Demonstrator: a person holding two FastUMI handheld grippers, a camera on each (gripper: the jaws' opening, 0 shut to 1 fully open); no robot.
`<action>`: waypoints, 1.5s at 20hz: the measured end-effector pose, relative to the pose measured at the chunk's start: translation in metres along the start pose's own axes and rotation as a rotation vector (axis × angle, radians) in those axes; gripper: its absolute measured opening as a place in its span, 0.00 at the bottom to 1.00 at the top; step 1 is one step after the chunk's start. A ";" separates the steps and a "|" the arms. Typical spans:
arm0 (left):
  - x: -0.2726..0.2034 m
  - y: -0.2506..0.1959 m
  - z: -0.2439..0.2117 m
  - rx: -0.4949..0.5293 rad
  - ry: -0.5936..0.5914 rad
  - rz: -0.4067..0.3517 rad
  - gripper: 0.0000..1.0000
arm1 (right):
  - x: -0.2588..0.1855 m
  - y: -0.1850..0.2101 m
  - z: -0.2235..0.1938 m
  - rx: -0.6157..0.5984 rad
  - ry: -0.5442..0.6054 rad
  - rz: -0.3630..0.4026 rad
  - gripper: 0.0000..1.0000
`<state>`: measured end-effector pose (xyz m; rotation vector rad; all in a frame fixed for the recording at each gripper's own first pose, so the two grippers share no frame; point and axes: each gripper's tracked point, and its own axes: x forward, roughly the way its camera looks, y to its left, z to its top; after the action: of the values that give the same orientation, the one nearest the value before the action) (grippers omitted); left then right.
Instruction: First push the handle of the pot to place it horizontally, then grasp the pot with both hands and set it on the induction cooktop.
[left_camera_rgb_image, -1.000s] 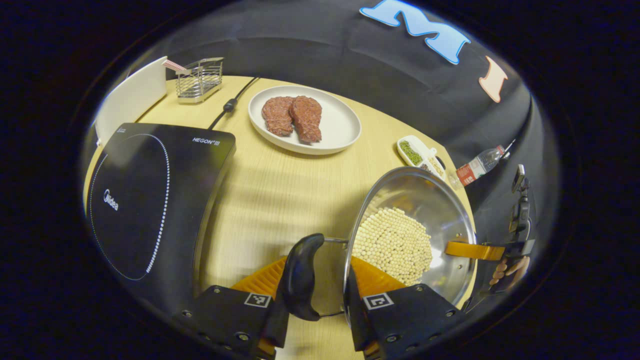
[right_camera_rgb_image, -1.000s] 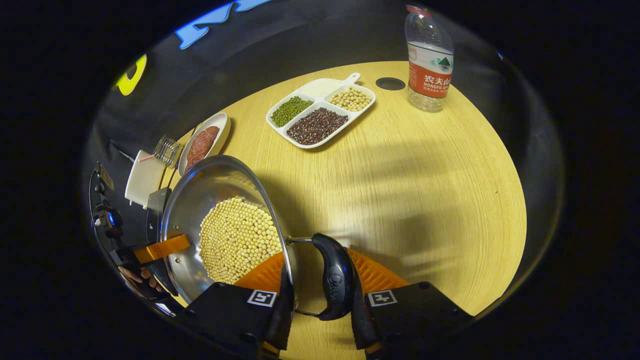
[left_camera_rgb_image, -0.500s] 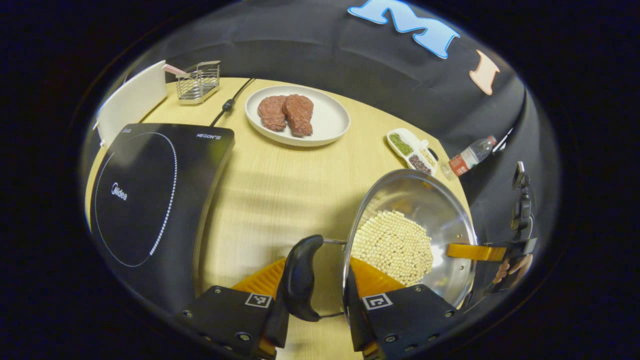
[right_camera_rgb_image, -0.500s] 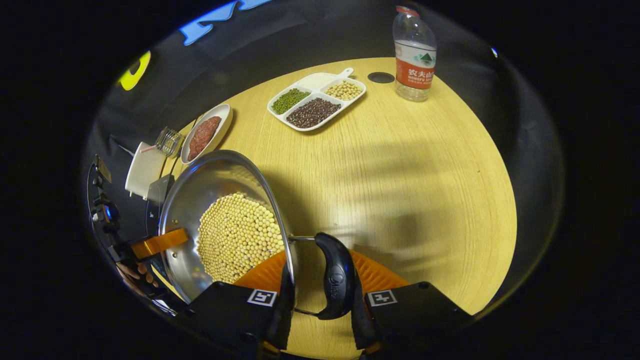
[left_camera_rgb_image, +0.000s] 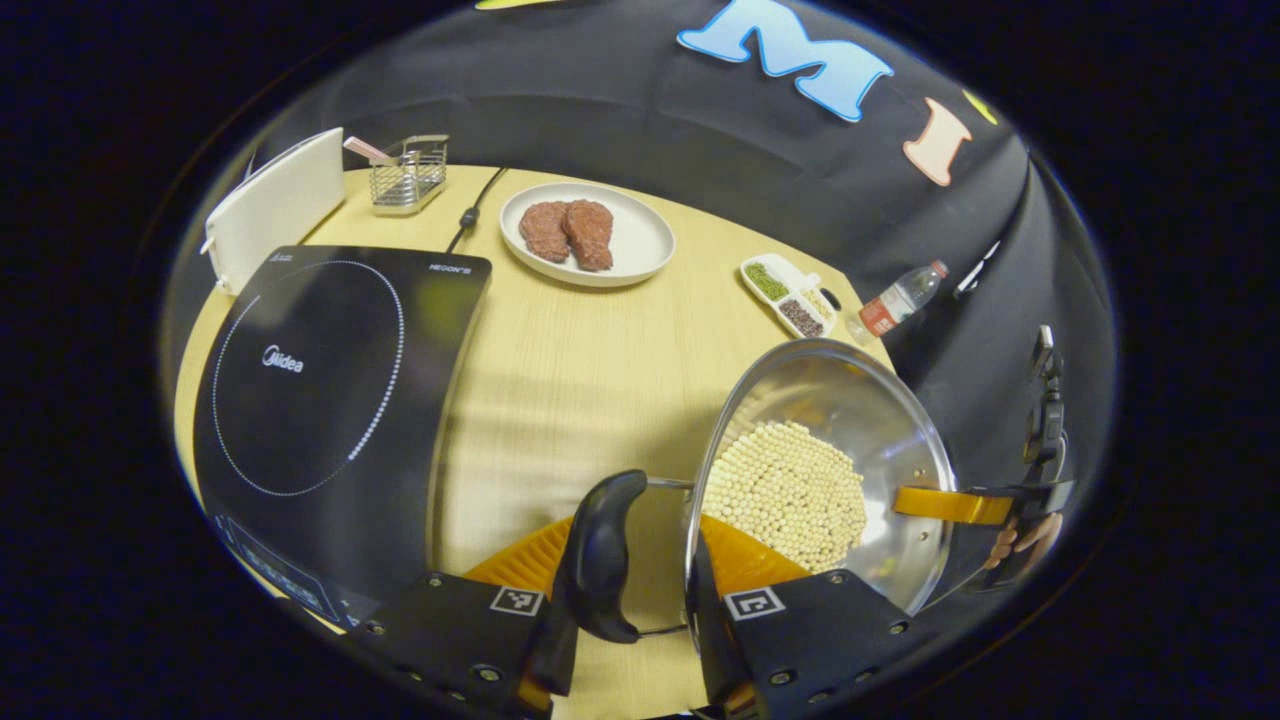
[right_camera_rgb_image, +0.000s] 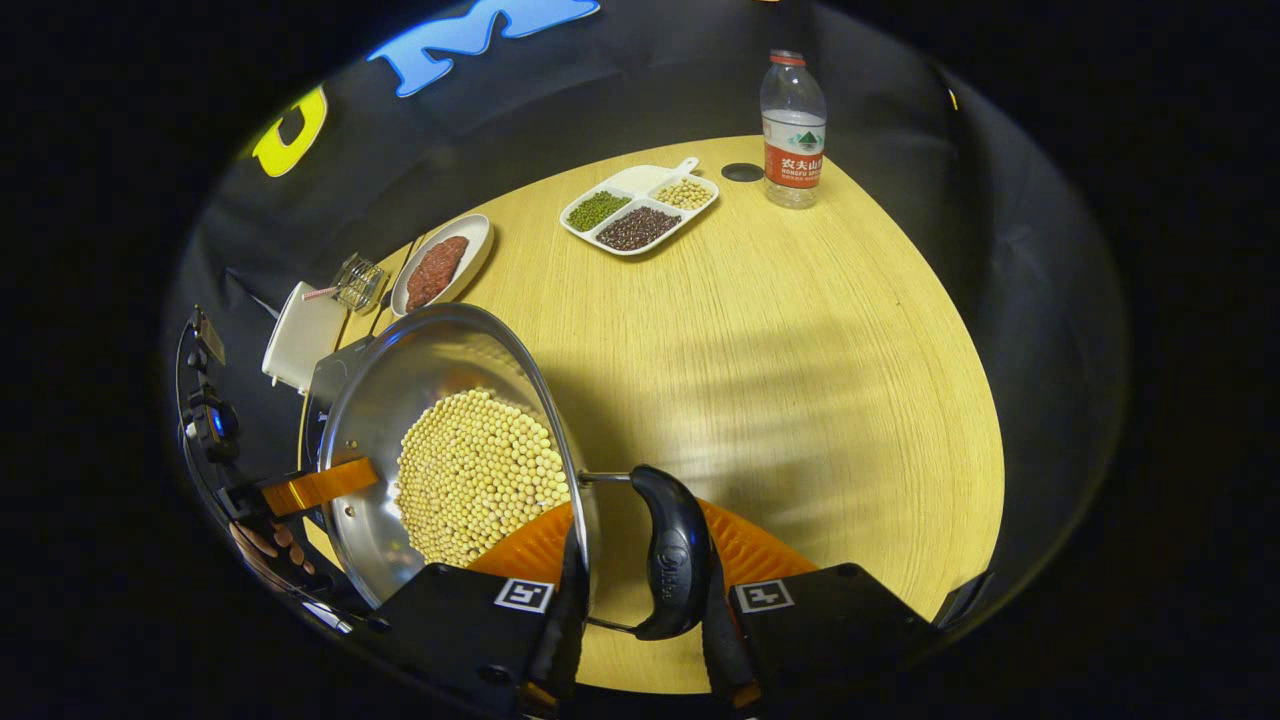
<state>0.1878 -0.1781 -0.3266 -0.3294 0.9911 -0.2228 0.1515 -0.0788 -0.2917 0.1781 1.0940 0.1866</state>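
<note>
Left gripper view: cooktop (left_camera_rgb_image: 330, 390) at left of frame, pot (left_camera_rgb_image: 822, 470) w/ beans lower right, left gripper (left_camera_rgb_image: 625, 610) clamped on its black side handle (left_camera_rgb_image: 597, 555). Right gripper view: pot (right_camera_rgb_image: 455, 450) lower left, right gripper (right_camera_rgb_image: 640, 615) clamped on other handle (right_camera_rgb_image: 675, 565), table (right_camera_rgb_image: 800, 380) at right.

The pot (left_camera_rgb_image: 880, 400) is shiny silver steel, filled with pale cream beans (left_camera_rgb_image: 790, 490), its side handle (left_camera_rgb_image: 598, 560) glossy black. The cooktop (left_camera_rgb_image: 330, 400) is black with a white dotted ring. The table (right_camera_rgb_image: 780, 340) is light yellow woodgrain. A white plate (left_camera_rgb_image: 640, 245) holds reddish-brown meat (left_camera_rgb_image: 567, 230). The bottle (right_camera_rgb_image: 793, 130) is clear with a red label.
</note>
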 end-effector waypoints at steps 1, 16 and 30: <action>-0.006 0.003 -0.001 0.007 0.000 -0.004 0.50 | -0.005 0.005 -0.006 0.008 -0.005 -0.002 0.48; -0.103 0.112 -0.017 0.005 -0.034 -0.009 0.50 | -0.026 0.137 -0.074 0.008 -0.016 -0.001 0.51; -0.155 0.254 0.015 -0.025 -0.076 0.077 0.54 | 0.016 0.267 -0.070 -0.035 0.008 0.065 0.48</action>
<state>0.1266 0.1114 -0.2922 -0.3195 0.9298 -0.1275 0.0797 0.1873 -0.2737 0.1814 1.0927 0.2645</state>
